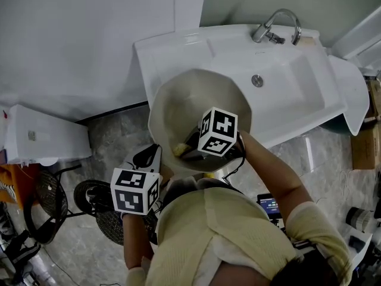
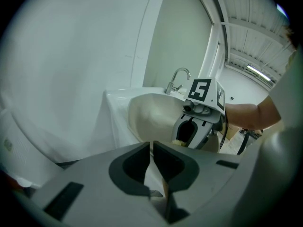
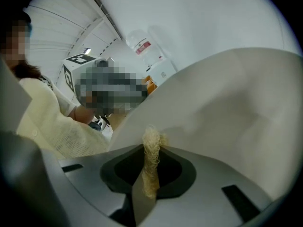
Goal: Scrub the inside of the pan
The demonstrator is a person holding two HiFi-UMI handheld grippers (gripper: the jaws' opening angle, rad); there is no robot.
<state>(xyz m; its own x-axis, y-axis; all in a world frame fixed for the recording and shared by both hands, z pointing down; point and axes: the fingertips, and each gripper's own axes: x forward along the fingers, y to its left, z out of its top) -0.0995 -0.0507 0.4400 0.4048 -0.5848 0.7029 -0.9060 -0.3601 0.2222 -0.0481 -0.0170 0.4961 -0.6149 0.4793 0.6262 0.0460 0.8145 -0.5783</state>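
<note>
Over a white ceramic washbasin, the left gripper pinches the handle of a cream faceted pan while the right gripper clamps a yellow fibrous scrubber inside it.

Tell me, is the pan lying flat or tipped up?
Tipped toward the person: the pan opens sideways beside the level sink, the right gripper holding a scrubber against its inside.

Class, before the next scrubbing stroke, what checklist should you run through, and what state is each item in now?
1. Right gripper clamped on the fibrous scrubber: ok.
2. Scrubber touching the inside of the pan: ok.
3. Left gripper shut on the pan, holding it steady: ok.
4. Pan wholly above the sink: not ok, its near part overhangs the front edge.
5. Water or soap in the pan: cannot tell.
</note>
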